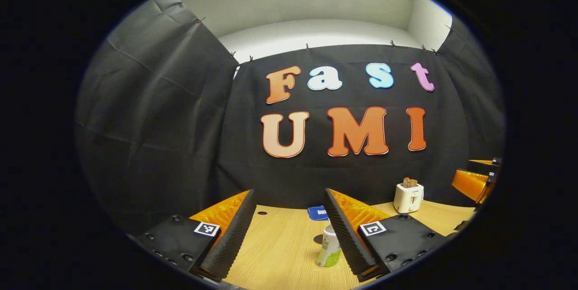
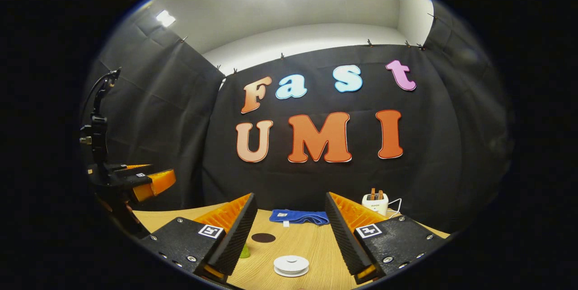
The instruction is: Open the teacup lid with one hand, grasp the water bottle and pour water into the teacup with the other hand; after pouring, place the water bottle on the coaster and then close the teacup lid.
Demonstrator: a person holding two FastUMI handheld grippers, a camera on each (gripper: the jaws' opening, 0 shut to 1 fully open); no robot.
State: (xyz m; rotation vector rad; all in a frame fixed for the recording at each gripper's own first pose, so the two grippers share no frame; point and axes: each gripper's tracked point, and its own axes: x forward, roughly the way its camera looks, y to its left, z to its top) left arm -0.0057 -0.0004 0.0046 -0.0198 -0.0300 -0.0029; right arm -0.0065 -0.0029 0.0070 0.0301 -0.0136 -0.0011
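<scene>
In the left gripper view a white water bottle (image 1: 328, 248) with a green lower band stands upright on the wooden table (image 1: 275, 249), half hidden behind one finger of my open left gripper (image 1: 289, 191). A dark round coaster (image 1: 318, 239) lies just behind the bottle. In the right gripper view the white round teacup lid (image 2: 291, 265) with its small knob sits low between the fingers of my open right gripper (image 2: 290, 195), which holds nothing. The coaster (image 2: 263, 237) lies farther back, to the left. A small green shape (image 2: 244, 251) peeks from behind one finger.
A folded blue cloth (image 2: 299, 217) lies near the back wall, with a white toaster (image 2: 375, 203) to its right. Both show in the left gripper view too, the cloth (image 1: 318, 212) and the toaster (image 1: 408, 197). The other gripper (image 2: 135, 180) hangs at the left.
</scene>
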